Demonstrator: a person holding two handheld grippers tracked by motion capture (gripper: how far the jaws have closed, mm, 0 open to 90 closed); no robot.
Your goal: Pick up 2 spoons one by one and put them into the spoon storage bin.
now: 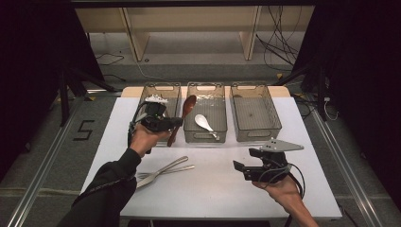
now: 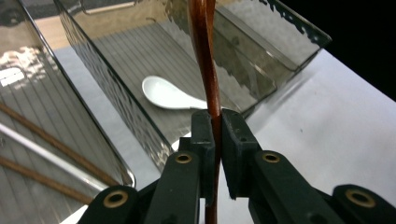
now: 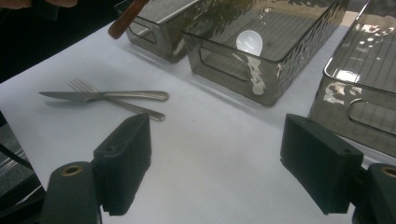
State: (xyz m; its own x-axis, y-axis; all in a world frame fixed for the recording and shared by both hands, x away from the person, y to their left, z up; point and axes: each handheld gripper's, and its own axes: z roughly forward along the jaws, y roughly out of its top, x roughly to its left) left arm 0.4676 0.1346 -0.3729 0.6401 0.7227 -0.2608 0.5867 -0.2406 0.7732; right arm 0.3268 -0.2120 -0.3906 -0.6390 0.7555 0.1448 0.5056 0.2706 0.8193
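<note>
My left gripper [image 1: 177, 122] [image 2: 215, 140] is shut on the handle of a brown wooden spoon [image 1: 187, 106] [image 2: 205, 51]. It holds the spoon in the air by the near rim of the middle bin [image 1: 205, 138] [image 2: 116, 93], bowl pointing away. A white ceramic spoon [image 1: 203, 122] [image 2: 168, 93] [image 3: 249, 41] lies inside that bin. Over the table's near right, my right gripper [image 1: 246, 160] [image 3: 217, 140] stands open, with nothing between its jaws. A fork [image 1: 165, 170] [image 3: 116, 106] and a knife [image 1: 163, 166] [image 3: 102, 95] lie crossed on the white table top.
Three smoky plastic bins stand in a row at the back: left bin [image 1: 161, 86], middle bin, right bin [image 1: 255, 88] [image 3: 359, 70]. Thin sticks [image 2: 46, 140] lie in the left bin. The white table top [image 1: 213, 189] ends just beyond the bins.
</note>
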